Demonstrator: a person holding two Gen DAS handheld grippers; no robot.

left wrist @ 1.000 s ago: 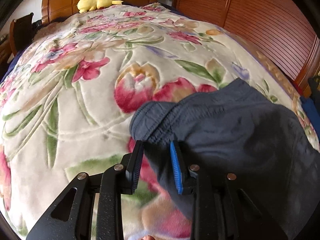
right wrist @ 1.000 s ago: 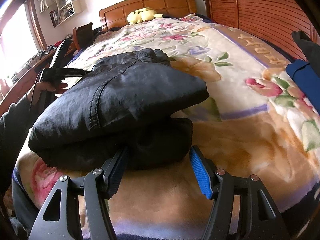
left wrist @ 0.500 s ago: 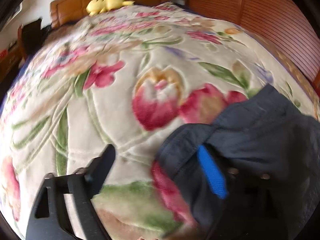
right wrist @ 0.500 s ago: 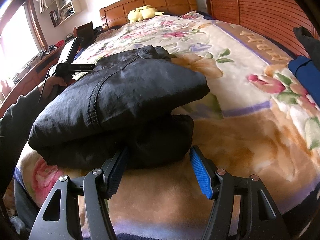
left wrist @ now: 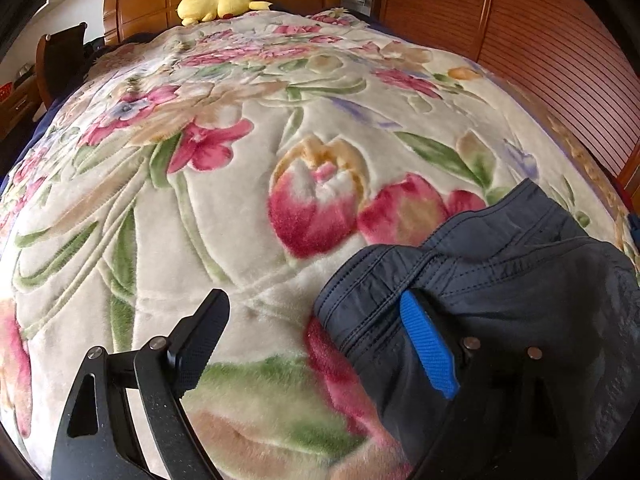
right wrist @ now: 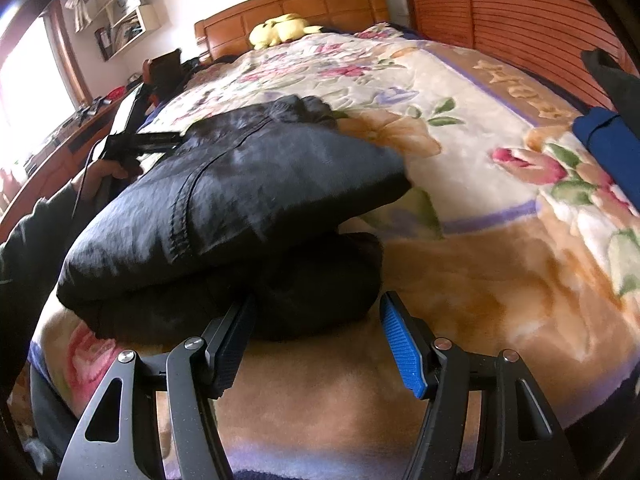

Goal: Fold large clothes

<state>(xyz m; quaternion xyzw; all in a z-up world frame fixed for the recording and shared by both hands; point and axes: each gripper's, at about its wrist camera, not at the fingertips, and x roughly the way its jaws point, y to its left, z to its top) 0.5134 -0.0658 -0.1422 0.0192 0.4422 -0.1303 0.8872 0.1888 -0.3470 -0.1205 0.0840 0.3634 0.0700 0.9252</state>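
A dark navy garment (right wrist: 240,184) lies folded into a thick bundle on the floral blanket (left wrist: 224,216). In the left wrist view its stitched corner (left wrist: 360,304) lies between the wide-open fingers of my left gripper (left wrist: 316,320). The blue pad (left wrist: 424,344) rests against the cloth and the black finger (left wrist: 200,332) stands clear over the blanket. My right gripper (right wrist: 316,320) is open at the bundle's near side. The lower fold (right wrist: 320,280) bulges between its fingertips without being squeezed. A hand (right wrist: 104,168) holds the left gripper at the bundle's far left.
A yellow plush toy (left wrist: 220,0) lies by the wooden headboard (right wrist: 296,4). Slatted wooden doors (left wrist: 540,52) run along the right side. A blue garment (right wrist: 608,152) and a dark one (right wrist: 612,76) sit at the right edge. A chair (left wrist: 60,60) and a desk (right wrist: 52,152) stand on the left.
My left gripper's jaws have spread wide and let go of the garment's edge, which now lies loose on the blanket. The right gripper and the bundle have stayed put.
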